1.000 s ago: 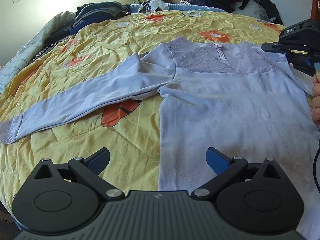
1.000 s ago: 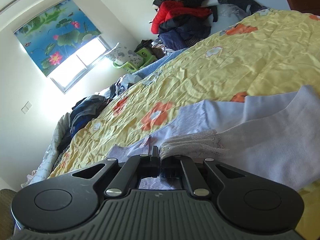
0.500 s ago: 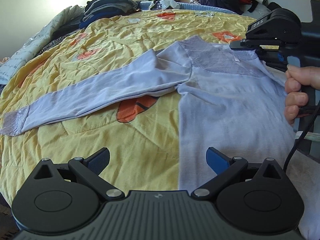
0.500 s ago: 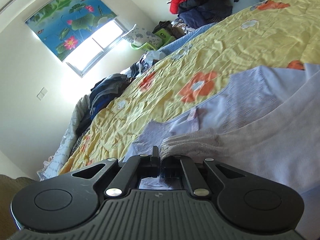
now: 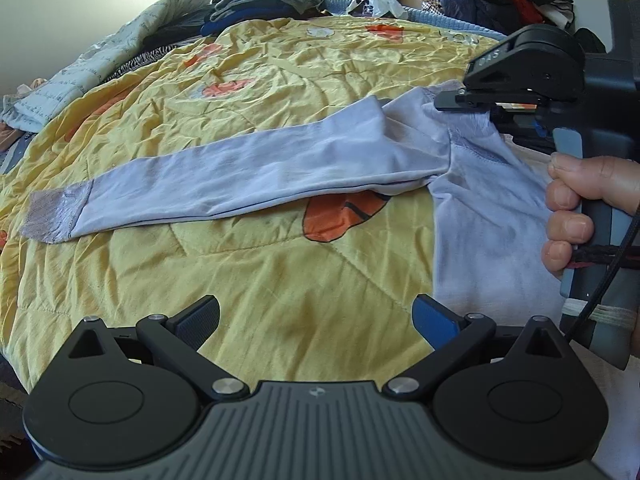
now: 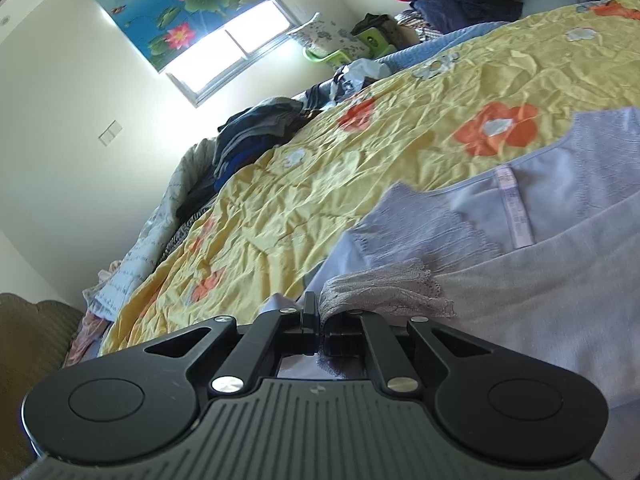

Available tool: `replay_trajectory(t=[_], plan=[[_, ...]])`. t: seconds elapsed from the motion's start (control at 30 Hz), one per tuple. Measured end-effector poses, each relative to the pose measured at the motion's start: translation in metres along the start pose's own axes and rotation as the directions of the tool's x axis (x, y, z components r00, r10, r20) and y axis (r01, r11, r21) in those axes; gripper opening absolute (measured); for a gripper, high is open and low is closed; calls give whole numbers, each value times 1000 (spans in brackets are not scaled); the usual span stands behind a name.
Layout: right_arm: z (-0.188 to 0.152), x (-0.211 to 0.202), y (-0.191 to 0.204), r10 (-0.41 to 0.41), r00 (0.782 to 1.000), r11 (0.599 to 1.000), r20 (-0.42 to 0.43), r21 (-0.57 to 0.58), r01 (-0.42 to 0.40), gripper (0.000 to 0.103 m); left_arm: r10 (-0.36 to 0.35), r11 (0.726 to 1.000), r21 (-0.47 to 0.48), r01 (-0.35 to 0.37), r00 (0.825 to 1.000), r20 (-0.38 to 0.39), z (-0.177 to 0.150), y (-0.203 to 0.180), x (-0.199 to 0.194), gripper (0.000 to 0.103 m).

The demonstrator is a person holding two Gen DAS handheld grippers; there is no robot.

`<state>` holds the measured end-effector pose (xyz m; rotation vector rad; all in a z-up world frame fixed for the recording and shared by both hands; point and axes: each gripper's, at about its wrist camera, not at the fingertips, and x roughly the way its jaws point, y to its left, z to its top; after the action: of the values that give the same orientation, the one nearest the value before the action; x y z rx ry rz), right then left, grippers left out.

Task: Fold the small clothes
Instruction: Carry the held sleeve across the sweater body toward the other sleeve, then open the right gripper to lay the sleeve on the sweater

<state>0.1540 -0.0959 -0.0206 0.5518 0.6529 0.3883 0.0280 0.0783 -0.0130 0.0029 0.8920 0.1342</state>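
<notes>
Currently a lilac long-sleeved top (image 5: 476, 216) is laid flat on a yellow flowered quilt (image 5: 248, 280) covering a bed. One sleeve (image 5: 248, 172) is stretched out toward the left of the left wrist view, its lace cuff (image 5: 56, 216) resting on the quilt. The other sleeve (image 6: 560, 292) is folded over the body of the top, and its lace cuff (image 6: 384, 288) is pinched at the right gripper (image 6: 320, 320), whose jaws are nearly closed and have just been opening slightly, with the lace seen between them. In the left wrist view the right gripper (image 5: 452, 100) is seen over the shoulder area of the top, held by a hand (image 5: 580, 208) wrapped around the handle. The left gripper (image 5: 316, 320) is held wide apart above bare quilt, just beside the hem edge of the top, with nothing between its pads. Piles of clothes (image 5: 256, 0) are stacked along the far edge of the bed. A window (image 6: 228, 52) with a lotus-print blind (image 6: 176, 4) is seen on the wall.
</notes>
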Motion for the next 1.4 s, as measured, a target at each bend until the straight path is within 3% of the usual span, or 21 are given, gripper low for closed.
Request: replay_trajectory(t=[0.13, 0.27, 0.4, 0.53, 0.73, 0.87, 1.03, 1.13, 1.2, 1.3, 1.4], plan=[[-2, 9, 4, 43, 997, 999, -59, 24, -42, 46, 10, 1000, -15, -10, 1000, -4, 0, 7, 1, 103], [-6, 8, 9, 97, 991, 995, -86, 42, -94, 46, 25, 999, -44, -25, 1000, -9, 1, 18, 4, 103], [-9, 7, 7, 177, 979, 980, -101, 107, -166, 55, 32, 996, -80, -34, 999, -17, 2, 29, 6, 103], [-15, 15, 11, 161, 974, 984, -159, 105, -145, 58, 34, 995, -98, -36, 999, -21, 2, 36, 6, 103], [-22, 4, 16, 213, 967, 974, -143, 112, -198, 60, 53, 991, -125, -56, 998, -21, 2, 48, 7, 103], [-30, 16, 11, 142, 968, 988, -209, 96, -124, 63, 59, 987, -146, -62, 998, -30, 3, 55, 10, 103], [-30, 1, 19, 177, 970, 983, -168, 70, -167, 66, 96, 983, -155, -97, 995, -14, 6, 67, 11, 103], [-32, 3, 26, 137, 971, 990, -198, 4, -139, 73, 75, 978, -194, -75, 997, -7, 10, 83, 11, 103], [-36, 5, 25, 105, 972, 994, -212, -5, -109, 71, 75, 973, -218, -72, 997, 3, 13, 96, 12, 103], [-38, -11, 32, 116, 978, 992, -171, -37, -124, 72, 97, 957, -275, -87, 995, 21, 17, 122, 13, 103], [-45, -35, 47, 109, 987, 983, -116, -135, -124, 72, 63, 922, -384, -49, 998, 24, 17, 155, 16, 103]])
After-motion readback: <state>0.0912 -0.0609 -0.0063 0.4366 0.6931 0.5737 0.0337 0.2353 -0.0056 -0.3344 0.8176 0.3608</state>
